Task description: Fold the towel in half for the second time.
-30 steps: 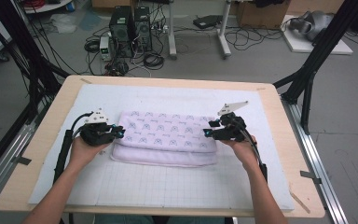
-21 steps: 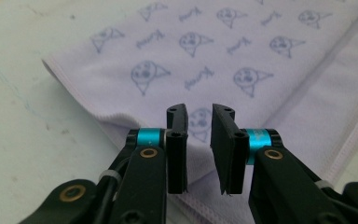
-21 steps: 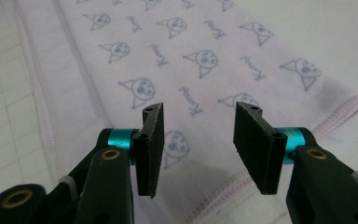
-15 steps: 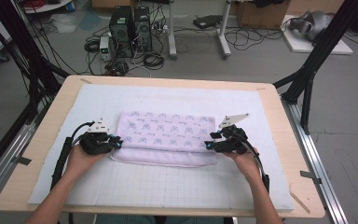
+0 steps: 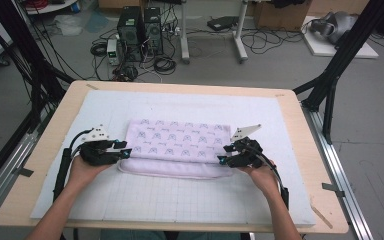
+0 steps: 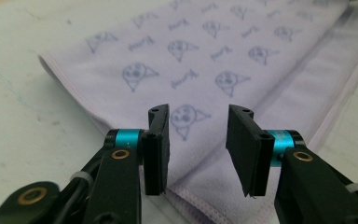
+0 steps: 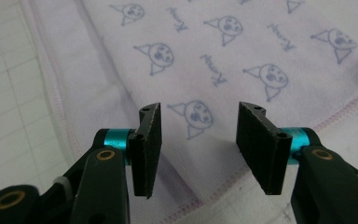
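The left gripper (image 5: 125, 151) sits at the left short end of a folded towel (image 5: 180, 145), its jaws parted with nothing pinched between them. They have just been opening. In the left gripper view, the two black pads (image 6: 157, 149) stand apart just above the towel's near corner, and the printed cloth (image 6: 200, 70) shows through the gap. A stitched hem runs along the edge below the jaws.

The right gripper (image 5: 221, 160) sits at the towel's right short end, facing inward toward the other one. Its jaws are also parted, about as wide, and hold nothing. In the right gripper view, the pads (image 7: 148, 149) hover over the towel (image 7: 223, 51) near its hemmed corner, with a small cartoon face visible in the gap.

Each gripper is held by a person's hand, left hand (image 5: 82, 172) and right hand (image 5: 260, 175), with forearms coming in from the near edge of the table.

The towel is pale lilac with a repeating print of little faces and script. It lies flat, folded into a long rectangle, in the middle of a white gridded mat (image 5: 155, 200). A lower layer sticks out along its near long edge. The mat covers most of a light wooden table (image 5: 300, 130). Beyond the table, computer towers (image 5: 140, 27) and cables lie on a grey floor.
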The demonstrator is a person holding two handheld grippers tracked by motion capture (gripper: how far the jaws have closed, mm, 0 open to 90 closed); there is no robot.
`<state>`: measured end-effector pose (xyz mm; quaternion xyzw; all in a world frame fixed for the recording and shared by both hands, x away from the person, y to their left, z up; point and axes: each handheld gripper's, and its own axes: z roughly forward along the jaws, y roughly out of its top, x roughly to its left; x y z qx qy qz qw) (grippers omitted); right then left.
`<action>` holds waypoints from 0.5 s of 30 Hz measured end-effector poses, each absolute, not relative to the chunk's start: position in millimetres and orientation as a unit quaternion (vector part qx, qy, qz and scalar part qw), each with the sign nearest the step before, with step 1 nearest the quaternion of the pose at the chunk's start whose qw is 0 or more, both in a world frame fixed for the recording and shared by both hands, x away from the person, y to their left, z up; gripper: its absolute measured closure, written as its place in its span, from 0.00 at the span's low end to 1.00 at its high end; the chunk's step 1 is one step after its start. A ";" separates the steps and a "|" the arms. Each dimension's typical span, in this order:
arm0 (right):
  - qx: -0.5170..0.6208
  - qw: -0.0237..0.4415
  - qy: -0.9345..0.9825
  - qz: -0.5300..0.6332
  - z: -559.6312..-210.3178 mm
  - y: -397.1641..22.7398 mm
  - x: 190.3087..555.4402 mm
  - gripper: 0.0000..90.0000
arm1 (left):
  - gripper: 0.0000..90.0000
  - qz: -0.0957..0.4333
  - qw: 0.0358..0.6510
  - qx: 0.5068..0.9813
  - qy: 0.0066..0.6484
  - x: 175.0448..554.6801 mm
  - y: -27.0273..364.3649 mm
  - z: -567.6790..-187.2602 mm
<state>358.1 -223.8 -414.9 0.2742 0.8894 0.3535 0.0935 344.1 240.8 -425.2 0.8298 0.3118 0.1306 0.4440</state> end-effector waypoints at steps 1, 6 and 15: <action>0.273 0.094 0.890 0.353 -415.9 -224.2 357.2 0.56 | 0.66 0.129 0.437 0.834 0.311 344.4 240.1 -428.2; 0.274 0.096 0.886 0.362 -428.2 -232.5 348.7 0.58 | 0.66 0.131 0.404 0.850 0.312 343.9 237.9 -439.0; 0.274 0.117 0.885 0.359 -435.9 -234.2 346.9 0.85 | 0.88 0.168 0.387 0.852 0.311 342.0 236.6 -439.9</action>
